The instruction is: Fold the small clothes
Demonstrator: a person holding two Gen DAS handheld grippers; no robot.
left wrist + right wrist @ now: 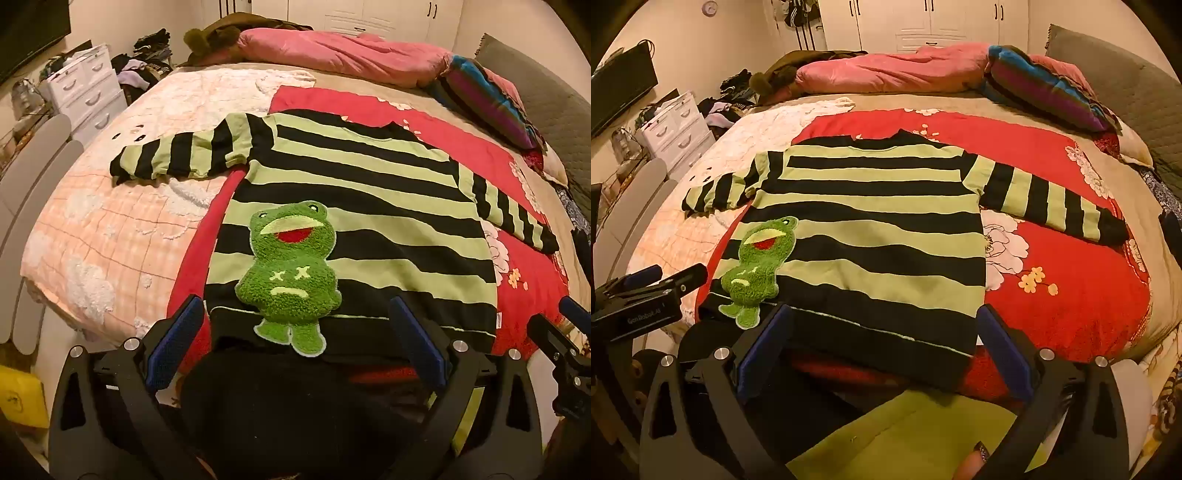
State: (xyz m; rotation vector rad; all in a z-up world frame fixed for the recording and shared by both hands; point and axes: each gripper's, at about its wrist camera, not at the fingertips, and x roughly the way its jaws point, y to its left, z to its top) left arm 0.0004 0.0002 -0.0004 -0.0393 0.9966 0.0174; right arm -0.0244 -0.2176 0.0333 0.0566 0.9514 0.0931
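A small black-and-green striped sweater (354, 192) (871, 218) lies flat on the bed, collar at the far side, hem toward me, both sleeves spread out. A fuzzy green frog patch (291, 273) (755, 269) sits on its front near the hem. My left gripper (295, 325) hovers open over the hem at the frog, nothing between its blue pads. My right gripper (884, 332) is open over the hem's right part, pads apart from the cloth. Each gripper shows at the edge of the other's view: the right gripper (565, 332), the left gripper (657, 284).
The bed carries a red floral blanket (1071, 266) and a pink checked quilt (110, 229). Pink bedding (343, 51) and striped pillows (1045, 88) lie at the far end. White drawers (88, 88) and piled clothes stand at the left. A yellow-green cloth (923, 428) hangs below my right gripper.
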